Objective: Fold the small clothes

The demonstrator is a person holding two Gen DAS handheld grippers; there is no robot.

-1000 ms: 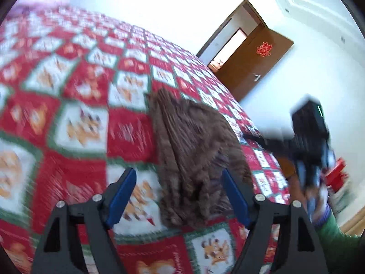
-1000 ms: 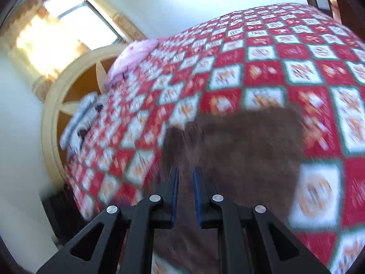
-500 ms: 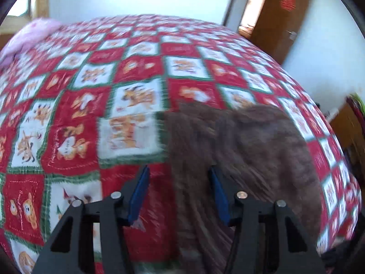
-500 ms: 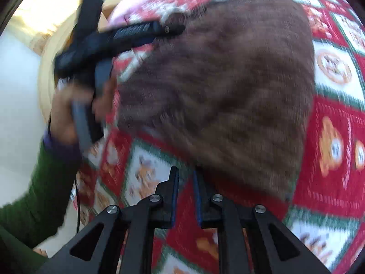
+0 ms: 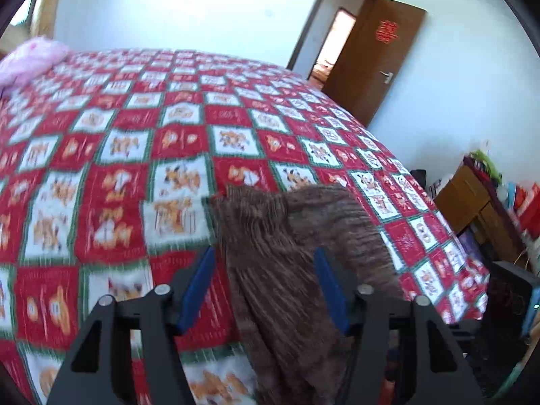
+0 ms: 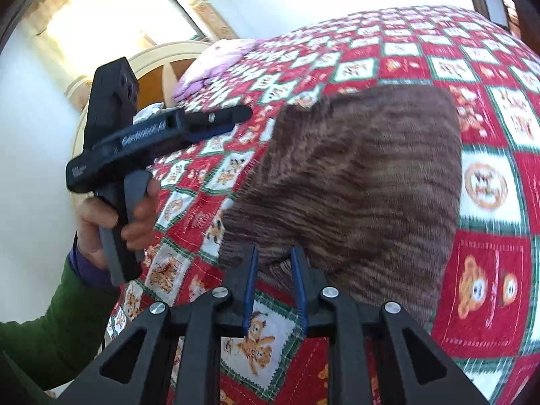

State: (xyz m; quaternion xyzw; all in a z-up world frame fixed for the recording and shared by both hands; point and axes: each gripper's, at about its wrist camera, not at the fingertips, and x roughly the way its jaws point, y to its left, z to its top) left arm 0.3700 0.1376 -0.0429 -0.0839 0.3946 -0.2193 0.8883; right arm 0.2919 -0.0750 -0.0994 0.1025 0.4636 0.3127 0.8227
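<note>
A brown knitted garment (image 5: 297, 249) lies on the red, white and green patchwork quilt (image 5: 111, 155) near the bed's front edge. It also shows in the right wrist view (image 6: 357, 182). My left gripper (image 5: 265, 268) is open, its blue-padded jaws wide apart above the garment's near left part, holding nothing. It also appears in the right wrist view (image 6: 236, 116), held in a hand above the quilt to the left of the garment. My right gripper (image 6: 273, 258) is open a little at the garment's near edge, with nothing between its jaws.
A pink pillow (image 5: 30, 60) lies at the head of the bed by a round wooden headboard (image 6: 148, 67). An open brown door (image 5: 371, 64) stands beyond the bed. A wooden cabinet (image 5: 472, 195) with clutter stands at the right.
My right gripper has opened from shut to a small gap at the garment's near edge. My left gripper stayed open and the view swung across the garment.
</note>
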